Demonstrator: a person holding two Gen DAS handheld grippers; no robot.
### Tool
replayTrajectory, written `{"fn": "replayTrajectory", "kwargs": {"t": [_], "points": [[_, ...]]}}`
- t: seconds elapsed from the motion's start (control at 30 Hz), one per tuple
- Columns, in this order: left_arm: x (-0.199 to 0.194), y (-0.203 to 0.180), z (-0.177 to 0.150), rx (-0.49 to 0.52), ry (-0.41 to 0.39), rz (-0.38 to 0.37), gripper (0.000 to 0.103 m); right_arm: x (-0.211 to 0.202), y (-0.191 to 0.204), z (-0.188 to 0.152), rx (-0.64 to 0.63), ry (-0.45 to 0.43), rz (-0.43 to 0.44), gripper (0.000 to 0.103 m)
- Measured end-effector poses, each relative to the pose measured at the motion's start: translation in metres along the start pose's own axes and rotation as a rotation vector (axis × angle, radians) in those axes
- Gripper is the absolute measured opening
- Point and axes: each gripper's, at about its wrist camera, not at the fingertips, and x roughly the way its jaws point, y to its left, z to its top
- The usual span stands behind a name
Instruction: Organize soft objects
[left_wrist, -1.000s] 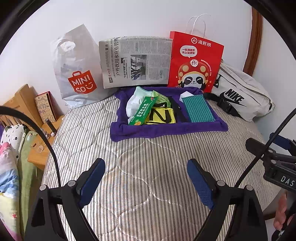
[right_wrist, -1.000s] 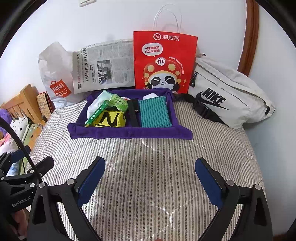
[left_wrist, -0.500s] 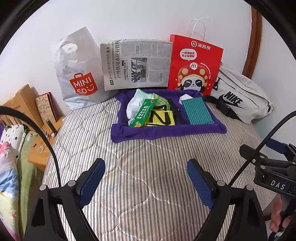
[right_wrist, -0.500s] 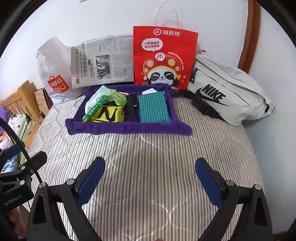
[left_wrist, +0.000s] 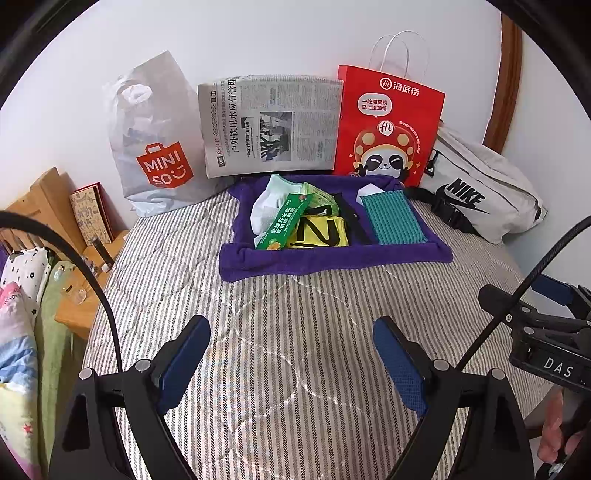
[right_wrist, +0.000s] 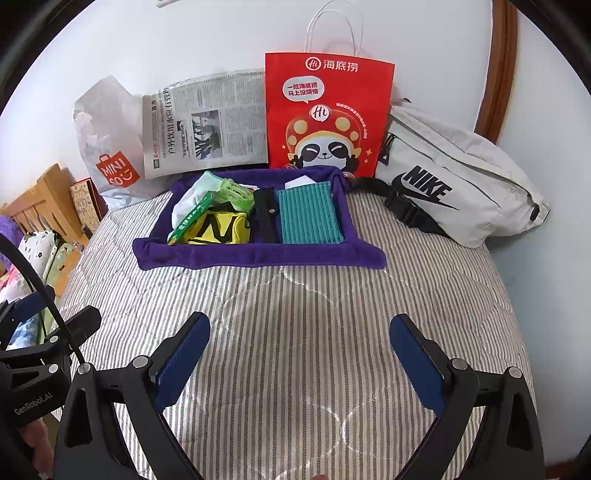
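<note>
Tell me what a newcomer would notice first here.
Probably the red paper bag with its panda, standing against the wall between a newspaper and a white Nike pouch. In front of it, a purple cloth tray on the striped bed holds a teal cloth, a yellow item and a green box. Both tongs hang open above the bed.

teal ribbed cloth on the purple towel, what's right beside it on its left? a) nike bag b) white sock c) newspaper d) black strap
d: in the right wrist view the black strap lies along the left edge of the teal ribbed cloth on the purple towel.
</note>
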Motion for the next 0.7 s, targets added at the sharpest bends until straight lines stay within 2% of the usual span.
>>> {"fn": "replayTrajectory", "kwargs": {"t": [0.7], "points": [[-0.0008, -0.0011, -0.0023, 0.002, 0.0, 0.005, 0.09, -0.0026, -0.0025, -0.0003, 0.0, -0.002, -0.001, 0.097]]}}
